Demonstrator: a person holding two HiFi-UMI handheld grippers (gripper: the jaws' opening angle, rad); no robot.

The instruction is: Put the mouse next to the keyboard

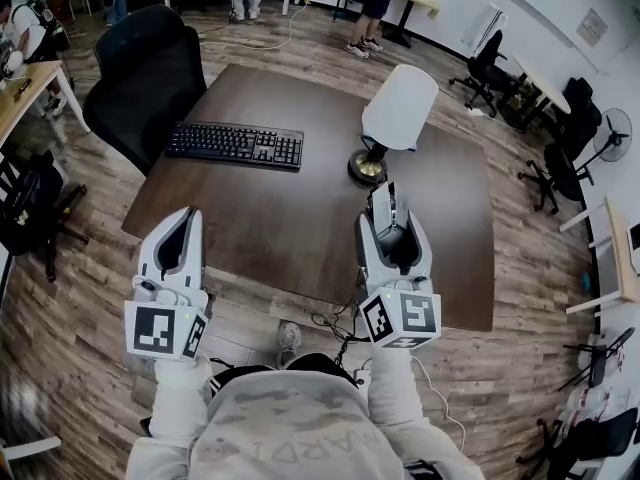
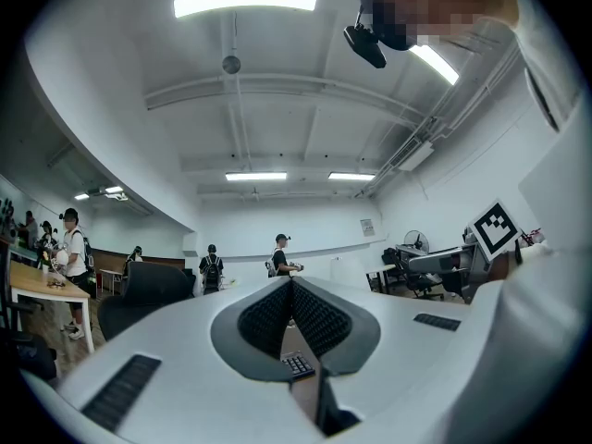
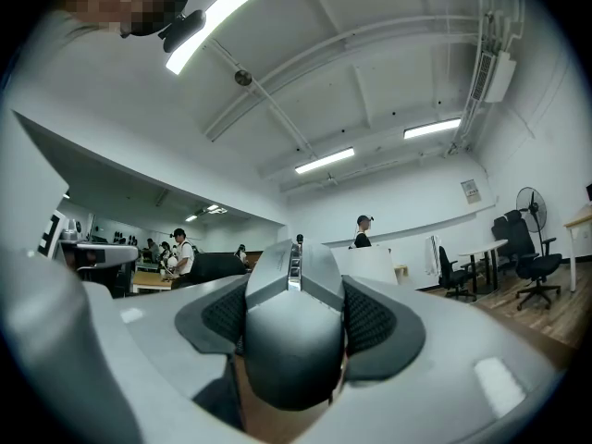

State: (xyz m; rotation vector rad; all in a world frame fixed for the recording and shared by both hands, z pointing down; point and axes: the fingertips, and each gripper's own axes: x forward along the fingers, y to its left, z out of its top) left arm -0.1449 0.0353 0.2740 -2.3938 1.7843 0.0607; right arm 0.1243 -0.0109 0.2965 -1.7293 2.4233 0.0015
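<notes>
"Holding what, the right gripper [image 1: 390, 226]?"
"Item one: grey mouse [image 1: 382, 203], pinched between its jaws, lower middle of the head view, seen against the table [image 1: 300, 228]. Item two: left gripper [image 1: 186, 218] — jaws pressed together, nothing in them."
"Step in hand?"
"Carry, by my reading; mouse not yet set down. Keyboard [image 1: 236, 145] lies upper left, well apart."
"Next move?"
"Likely a reach up and left, clear of the lamp [image 1: 398, 113] — lower the mouse just beside the keyboard's right end, then release."
</notes>
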